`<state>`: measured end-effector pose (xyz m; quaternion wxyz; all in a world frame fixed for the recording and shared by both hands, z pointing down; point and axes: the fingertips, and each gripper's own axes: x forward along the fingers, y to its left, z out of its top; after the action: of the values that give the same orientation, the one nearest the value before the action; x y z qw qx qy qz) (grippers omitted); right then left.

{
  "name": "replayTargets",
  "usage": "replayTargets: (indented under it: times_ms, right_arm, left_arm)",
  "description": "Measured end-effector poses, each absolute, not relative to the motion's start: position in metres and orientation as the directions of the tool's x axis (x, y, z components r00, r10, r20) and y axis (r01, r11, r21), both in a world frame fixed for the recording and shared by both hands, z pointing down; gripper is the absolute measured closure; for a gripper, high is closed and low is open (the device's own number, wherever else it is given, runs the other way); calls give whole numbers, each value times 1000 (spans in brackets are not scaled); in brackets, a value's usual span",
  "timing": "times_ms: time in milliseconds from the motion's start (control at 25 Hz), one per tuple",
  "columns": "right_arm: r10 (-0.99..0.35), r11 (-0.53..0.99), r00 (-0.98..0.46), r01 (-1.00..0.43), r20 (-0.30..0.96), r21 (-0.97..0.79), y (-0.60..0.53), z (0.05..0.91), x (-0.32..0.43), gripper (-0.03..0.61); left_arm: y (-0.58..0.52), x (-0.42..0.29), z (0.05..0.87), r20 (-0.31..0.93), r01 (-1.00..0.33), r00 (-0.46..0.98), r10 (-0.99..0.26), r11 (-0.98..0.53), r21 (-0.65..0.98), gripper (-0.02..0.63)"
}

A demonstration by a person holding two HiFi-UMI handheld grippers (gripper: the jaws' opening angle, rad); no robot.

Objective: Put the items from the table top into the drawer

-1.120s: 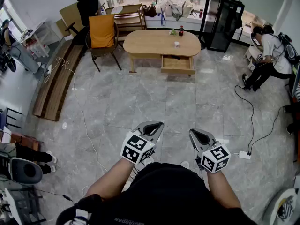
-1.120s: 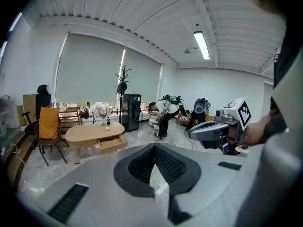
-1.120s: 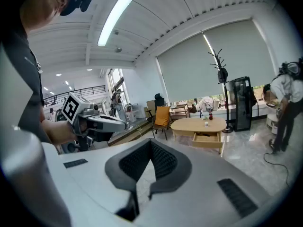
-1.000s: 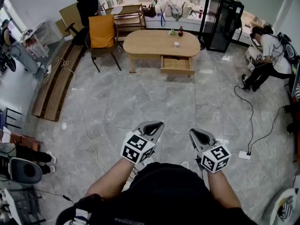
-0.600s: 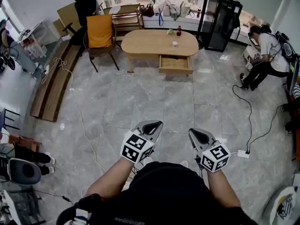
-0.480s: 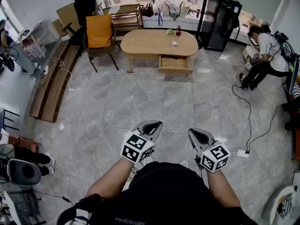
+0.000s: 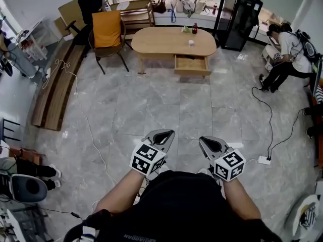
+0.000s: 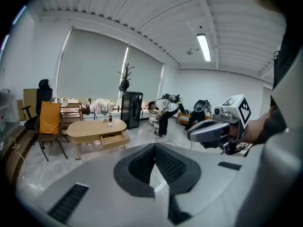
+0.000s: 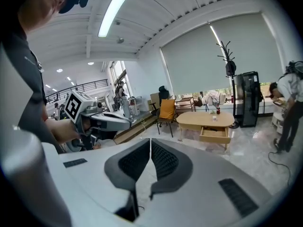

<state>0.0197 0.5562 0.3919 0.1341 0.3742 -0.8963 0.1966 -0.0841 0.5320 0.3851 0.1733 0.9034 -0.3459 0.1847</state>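
An oval wooden table [image 7: 161,42] stands far across the room, its drawer [image 7: 192,64] pulled open toward me. On the top are a red-capped bottle [image 7: 195,28], a small white cup [image 7: 191,43] and a green item [image 7: 186,29]. My left gripper [image 7: 164,134] and right gripper [image 7: 208,141] are held close to my body, far from the table, both shut and empty. The left gripper view shows the table [image 8: 90,128], its drawer [image 8: 115,138] and the right gripper [image 8: 213,131]. The right gripper view shows the table [image 9: 199,120], drawer [image 9: 214,134] and bottle [image 9: 218,110].
An orange-backed chair [image 7: 108,32] stands left of the table and a black cabinet [image 7: 239,19] to its right. A person [image 7: 285,54] crouches at the far right. A cable and white power strip [image 7: 263,160] lie on the tiled floor; wooden planks [image 7: 55,89] lie at left.
The head view has shifted a little, so the table sits slightly higher in the picture. The right gripper has drifted slightly left. Both grippers stay shut.
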Motion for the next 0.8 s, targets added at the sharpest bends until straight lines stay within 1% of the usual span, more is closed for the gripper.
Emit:
replayTargets:
  times_ms: [240,360,560,800]
  right_arm:
    - [-598,656,-691,-713,407,-247,560,408,-33,574]
    - [-578,673,-700,-700,418,-241,560,407,-46,574]
    - [-607,655,-684,-719,403,-234,526,402,-39,574]
    - [-612,662,-699,-708,369,-244,472,404,-27,574]
  left_arm:
    - [527,-138,407,482,-714,667,-568,-671,198,609]
    - [523,-153,410,482,-728,659,-577,-649,219,609]
    - [500,-148,411,471,-725,667,-577,-648,232,609]
    - [466,-137,418,506,-722,659,-557,-656,220,609]
